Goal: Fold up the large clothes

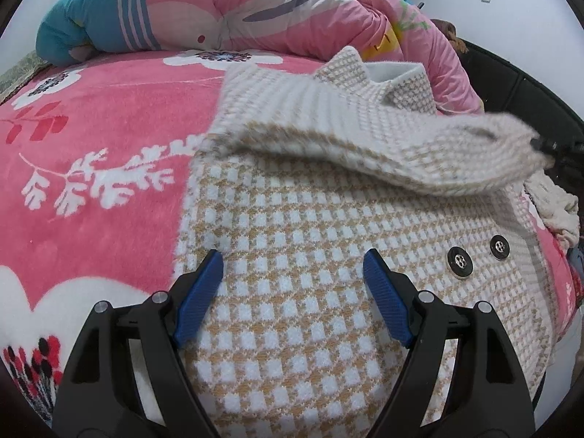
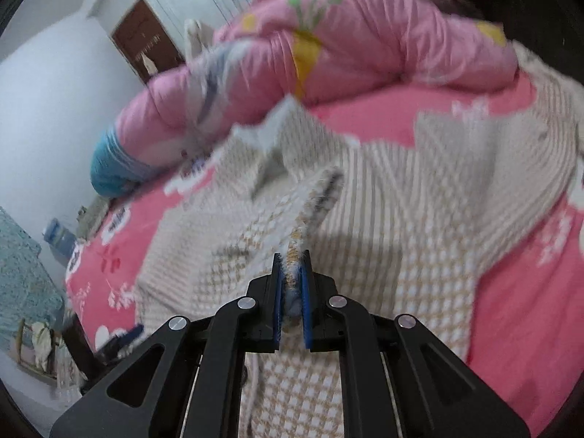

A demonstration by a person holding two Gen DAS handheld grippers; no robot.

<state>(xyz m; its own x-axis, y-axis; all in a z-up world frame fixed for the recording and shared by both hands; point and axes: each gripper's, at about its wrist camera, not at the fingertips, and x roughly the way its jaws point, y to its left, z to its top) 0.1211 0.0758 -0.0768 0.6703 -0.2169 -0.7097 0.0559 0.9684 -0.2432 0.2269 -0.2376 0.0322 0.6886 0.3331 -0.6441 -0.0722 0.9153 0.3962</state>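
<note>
Left claw (image 1: 292,261) hangs just above the coat (image 1: 292,310), with its two blue fingers (image 1: 199,299) spread wide and holding nothing. The coat lies flat on the bed (image 1: 91,127), which is covered by a fuzzy pink blanket with white flowers. Behind the coat, a puffy pink quilt (image 1: 273,11) is bunched up in a long roll. Two shiny black buttons (image 1: 460,261) sit on the coat, to the right of the left claw.

One sleeve (image 1: 383,146) is lifted up and stretched across the coat. Right claw (image 2: 292,255) is squeezed tight on the end of that sleeve, and the woolly cuff pokes out between its blue pads.

The coat looks thick, soft and fluffy, with little white and tan squares all over. It will likely bend easily but feel a bit heavy and floppy. It should not slip much, because the wool is fuzzy. Good places to grab are probably the edges, like the cuff, the hem or the shoulder.
</note>
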